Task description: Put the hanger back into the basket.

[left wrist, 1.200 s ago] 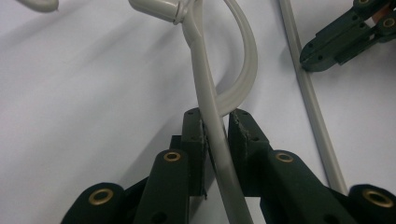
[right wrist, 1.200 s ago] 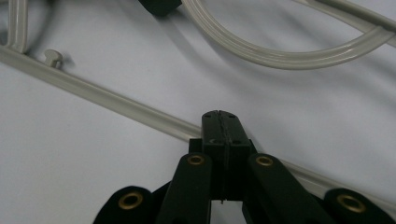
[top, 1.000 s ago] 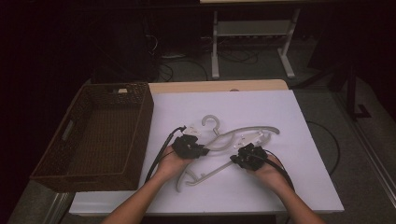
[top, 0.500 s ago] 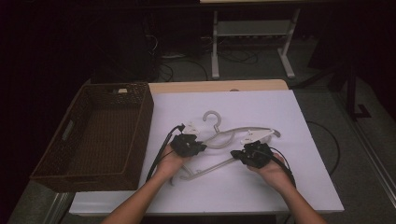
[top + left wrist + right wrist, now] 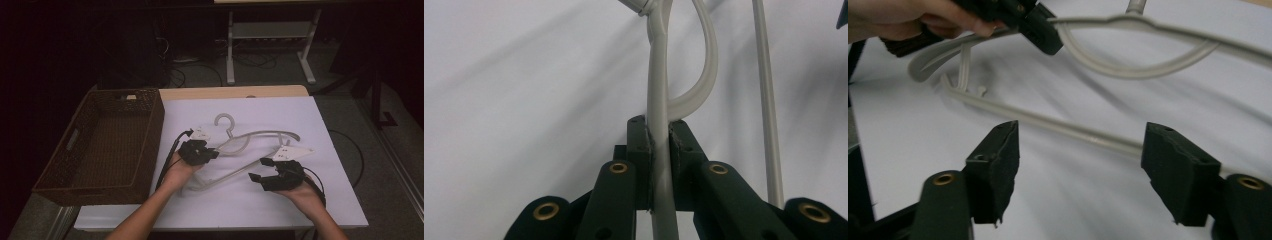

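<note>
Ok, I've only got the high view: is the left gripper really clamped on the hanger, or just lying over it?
Observer: Clamped. In the left gripper view the left gripper has its jaws shut on the hanger, with both pads pressing one grey arm of it.
Operator: And the right one, has it got the lower bar?
Observer: No. In the right gripper view the right gripper has just been opening its jaws. They stand wide with nothing between the pads, and the lower bar runs across just past the tips.
</note>
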